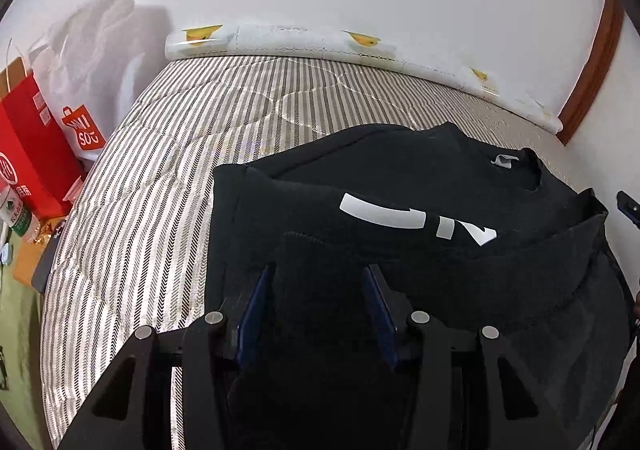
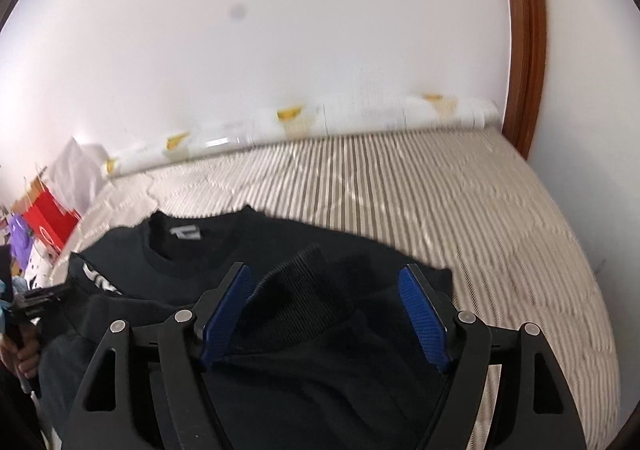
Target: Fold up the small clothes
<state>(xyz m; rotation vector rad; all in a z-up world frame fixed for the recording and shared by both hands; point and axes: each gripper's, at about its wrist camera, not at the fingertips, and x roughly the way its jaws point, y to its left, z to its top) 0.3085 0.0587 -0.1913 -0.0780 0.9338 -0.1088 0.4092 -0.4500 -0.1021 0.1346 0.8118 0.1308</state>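
Black sweatshirt (image 2: 320, 370) on bed; right gripper (image 2: 324, 278) spread above cuff, left gripper (image 1: 318, 274) parted over fabric

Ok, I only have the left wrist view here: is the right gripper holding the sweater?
Observer: No, the right gripper stands open, its pads not pressing the cloth.
Operator: What lies between its fingers?
Observer: The ribbed cuff of a sleeve, lying loose on the black sweater.
Operator: Anything of the person from there?
Observer: The left hand shows at the picture's left edge, beside the sweater.
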